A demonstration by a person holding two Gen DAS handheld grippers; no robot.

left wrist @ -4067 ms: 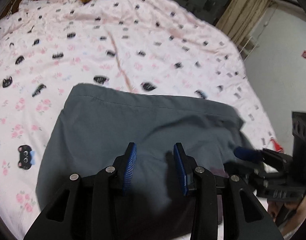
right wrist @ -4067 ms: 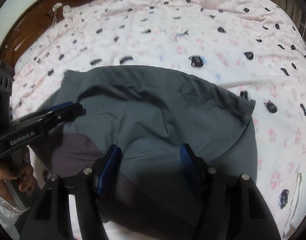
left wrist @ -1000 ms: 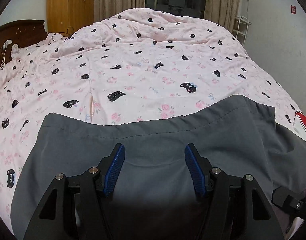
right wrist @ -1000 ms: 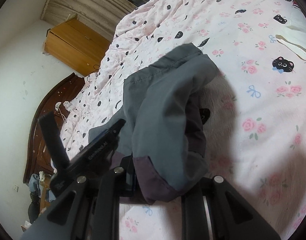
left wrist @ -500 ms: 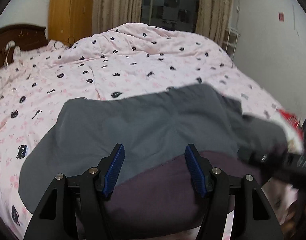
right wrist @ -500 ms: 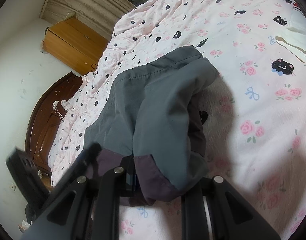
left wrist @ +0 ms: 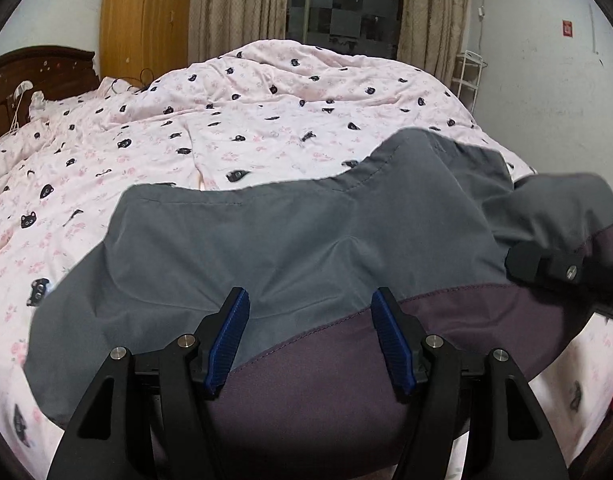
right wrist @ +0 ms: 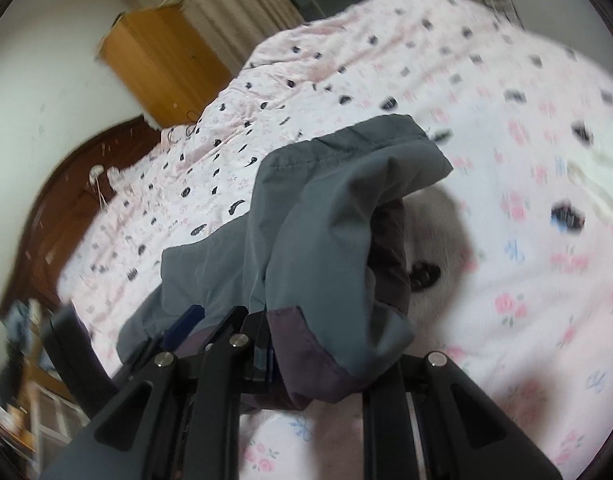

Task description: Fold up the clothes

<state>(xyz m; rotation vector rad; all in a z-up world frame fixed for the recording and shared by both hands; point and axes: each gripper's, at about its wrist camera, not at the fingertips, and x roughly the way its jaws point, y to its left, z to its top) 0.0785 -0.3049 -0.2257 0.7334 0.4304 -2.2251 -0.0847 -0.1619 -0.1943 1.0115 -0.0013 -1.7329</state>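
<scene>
A grey garment [left wrist: 306, 236] with a dark purple band [left wrist: 446, 320] lies on the pink cat-print bed cover [left wrist: 186, 140]. My left gripper [left wrist: 310, 336] is open, its blue pads [left wrist: 226, 332] spread over the garment's near edge. My right gripper [right wrist: 302, 356] holds the garment's purple-hemmed end [right wrist: 306, 344], which drapes over its fingers and hides them; the grey cloth [right wrist: 326, 216] is lifted off the bed. The right gripper also shows at the right of the left wrist view [left wrist: 558, 268], under a raised fold.
A dark wooden headboard [left wrist: 34, 76] is at the left, a wooden wardrobe [left wrist: 146, 16] and curtains [left wrist: 242, 4] behind the bed. A white wall [left wrist: 546, 80] is to the right. A white and red item [right wrist: 610, 120] lies on the cover at the right.
The right gripper has lifted its end of the garment higher and swung left; the right view is blurred by motion. In the left view the purple band is now fully exposed between my fingers.
</scene>
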